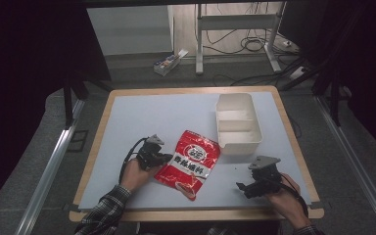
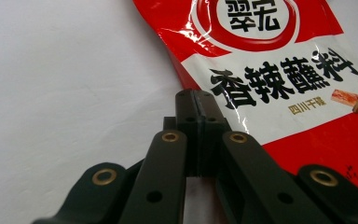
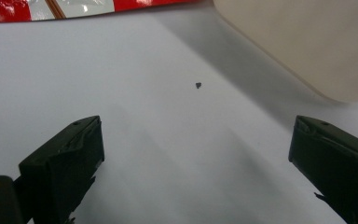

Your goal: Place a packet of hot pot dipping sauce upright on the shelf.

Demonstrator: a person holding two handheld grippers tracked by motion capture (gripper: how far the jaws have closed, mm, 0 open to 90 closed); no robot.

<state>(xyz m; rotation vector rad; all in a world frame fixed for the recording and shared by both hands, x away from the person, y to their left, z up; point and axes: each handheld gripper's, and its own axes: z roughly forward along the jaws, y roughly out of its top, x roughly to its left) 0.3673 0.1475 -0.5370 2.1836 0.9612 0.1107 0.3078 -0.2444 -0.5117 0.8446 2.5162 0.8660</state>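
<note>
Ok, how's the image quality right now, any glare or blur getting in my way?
High view: table evenly lit, surroundings dark. Left gripper view: white glare streaks on the red packet, print still sharp, the shut left tool in focus. Right gripper view: the open right tool slightly soft, the white bin blurred with a soft shadow.

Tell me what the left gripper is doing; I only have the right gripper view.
Observer: The left gripper is shut, its tips at the left edge of the red packet. I cannot tell whether it pinches the foil.
Operator: Describe the pale box near my jaws.
Observer: The white box has two compartments, both empty, and stands close to the packet's upper right corner.
Operator: Report how the packet lies.
Observer: Flat on the table, printed side up, between the left gripper and the right gripper.
</note>
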